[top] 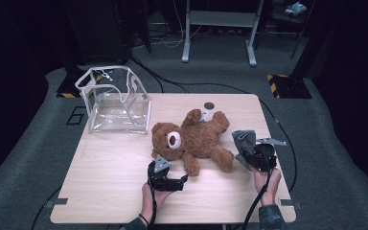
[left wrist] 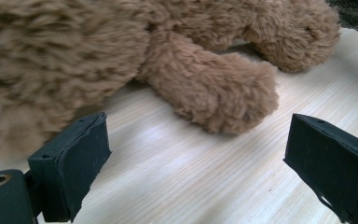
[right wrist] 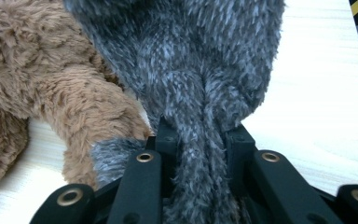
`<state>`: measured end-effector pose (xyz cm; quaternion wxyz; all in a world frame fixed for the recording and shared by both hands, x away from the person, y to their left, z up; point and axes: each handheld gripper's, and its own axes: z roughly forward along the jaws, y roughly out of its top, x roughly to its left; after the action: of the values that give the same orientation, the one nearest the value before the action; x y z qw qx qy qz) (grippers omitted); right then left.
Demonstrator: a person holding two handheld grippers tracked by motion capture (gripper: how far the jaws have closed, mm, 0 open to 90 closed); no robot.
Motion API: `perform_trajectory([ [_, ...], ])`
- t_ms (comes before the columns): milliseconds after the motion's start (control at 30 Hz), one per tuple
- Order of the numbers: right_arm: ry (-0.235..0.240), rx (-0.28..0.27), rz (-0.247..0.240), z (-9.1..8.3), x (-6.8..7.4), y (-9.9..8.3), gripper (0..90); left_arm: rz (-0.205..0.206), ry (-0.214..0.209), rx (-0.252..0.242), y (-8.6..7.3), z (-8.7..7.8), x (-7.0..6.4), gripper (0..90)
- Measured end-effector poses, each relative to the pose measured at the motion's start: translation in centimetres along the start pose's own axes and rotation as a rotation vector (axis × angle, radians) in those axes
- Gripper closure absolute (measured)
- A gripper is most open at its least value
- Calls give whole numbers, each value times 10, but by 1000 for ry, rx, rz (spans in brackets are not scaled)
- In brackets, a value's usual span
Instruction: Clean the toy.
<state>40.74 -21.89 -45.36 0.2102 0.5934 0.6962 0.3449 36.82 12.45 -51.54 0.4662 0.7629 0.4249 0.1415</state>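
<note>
A brown teddy bear (top: pixel 196 136) lies on its back across the middle of the wooden table (top: pixel 110 177). Its near arm (left wrist: pixel 214 91) rests on the wood just ahead of my left gripper (top: pixel 184 178), which is open with nothing between its pads (left wrist: pixel 70 163). My right gripper (top: pixel 249 155) is shut on a grey furry cloth (top: pixel 244 141), pinched in a fold between the jaws (right wrist: pixel 200 154) and held beside the bear's leg (right wrist: pixel 88 107).
A clear plastic box (top: pixel 117 98) with white edging stands open at the table's back left. A small dark round disc (top: pixel 209 105) sits near the far edge. Cables run over the grey carpet; a white desk frame (top: pixel 220 28) stands behind.
</note>
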Motion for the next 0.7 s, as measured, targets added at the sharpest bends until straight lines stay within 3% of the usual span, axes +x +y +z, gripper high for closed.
perform_trajectory([
  [200, 5, 5, 0, 2, 2, -2, 727, 29, 3, 12, 5, 15, -16, 54],
  [267, 9, 5, -1, 4, 2, -3, 728, 20, 4, 25, 6, 22, -19, 56],
  [433, 13, 4, -2, 4, 3, -4, 727, 30, 57, 40, 9, 35, -25, 84],
  [567, 16, 1, -3, 3, 4, -4, 728, 40, 83, 49, 11, 41, -28, 196],
  [700, 21, 1, 1, 4, 6, -6, 728, 35, 97, 67, 11, 44, -29, 438],
])
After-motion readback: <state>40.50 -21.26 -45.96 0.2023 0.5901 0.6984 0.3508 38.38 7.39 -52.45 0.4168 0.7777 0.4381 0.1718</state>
